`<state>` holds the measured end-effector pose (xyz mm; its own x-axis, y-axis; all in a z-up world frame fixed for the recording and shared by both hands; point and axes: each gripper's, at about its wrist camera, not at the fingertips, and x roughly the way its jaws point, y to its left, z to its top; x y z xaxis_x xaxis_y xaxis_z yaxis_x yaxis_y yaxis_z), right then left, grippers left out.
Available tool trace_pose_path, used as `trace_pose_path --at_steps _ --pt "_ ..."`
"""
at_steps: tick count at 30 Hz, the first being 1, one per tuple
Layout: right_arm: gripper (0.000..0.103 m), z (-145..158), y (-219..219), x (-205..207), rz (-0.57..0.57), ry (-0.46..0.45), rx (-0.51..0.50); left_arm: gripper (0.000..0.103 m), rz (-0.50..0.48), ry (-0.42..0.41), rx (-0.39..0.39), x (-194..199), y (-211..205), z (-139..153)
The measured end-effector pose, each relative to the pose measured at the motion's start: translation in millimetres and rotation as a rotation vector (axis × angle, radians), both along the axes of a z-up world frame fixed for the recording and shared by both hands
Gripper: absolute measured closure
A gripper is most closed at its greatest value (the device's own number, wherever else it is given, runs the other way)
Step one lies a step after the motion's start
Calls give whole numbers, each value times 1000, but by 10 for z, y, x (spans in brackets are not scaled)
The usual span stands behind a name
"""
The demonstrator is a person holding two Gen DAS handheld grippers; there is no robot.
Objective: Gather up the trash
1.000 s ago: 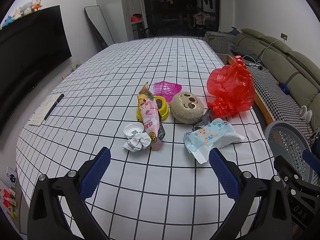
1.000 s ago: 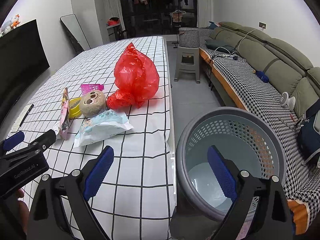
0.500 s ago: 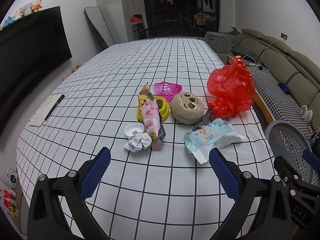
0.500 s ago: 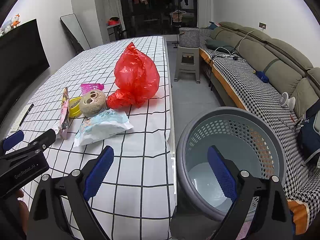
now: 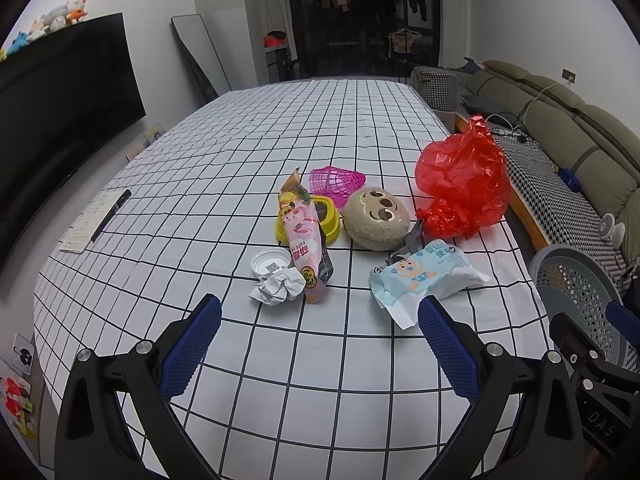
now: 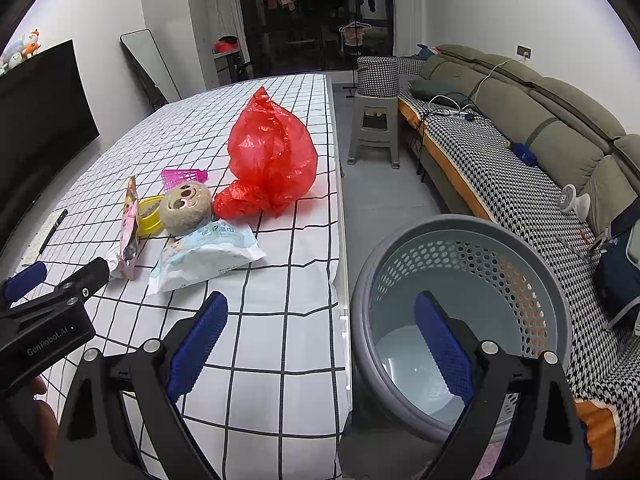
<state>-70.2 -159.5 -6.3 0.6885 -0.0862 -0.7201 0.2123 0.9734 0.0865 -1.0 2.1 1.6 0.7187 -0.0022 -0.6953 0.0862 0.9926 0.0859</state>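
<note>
Both grippers hang with jaws spread wide and empty, trash untouched on the checked counter (image 5: 320, 128).
My left gripper (image 5: 320, 344) has the crumpled paper (image 5: 279, 288) at 11 o'clock and the blue wipes packet (image 5: 420, 276) at 1 o'clock. From my right gripper (image 6: 320, 340), the grey basket (image 6: 460, 264) sits at 3 o'clock, its base cut off; the pink snack wrapper (image 6: 129, 232) partly hides the yellow dish (image 6: 150, 210).
</note>
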Motion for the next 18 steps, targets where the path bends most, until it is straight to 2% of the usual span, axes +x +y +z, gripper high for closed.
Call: trace_pose_path --at_steps 18 --pt "13 47 -8 -23 -3 -7 0 6 10 -13 -1 -15 40 10"
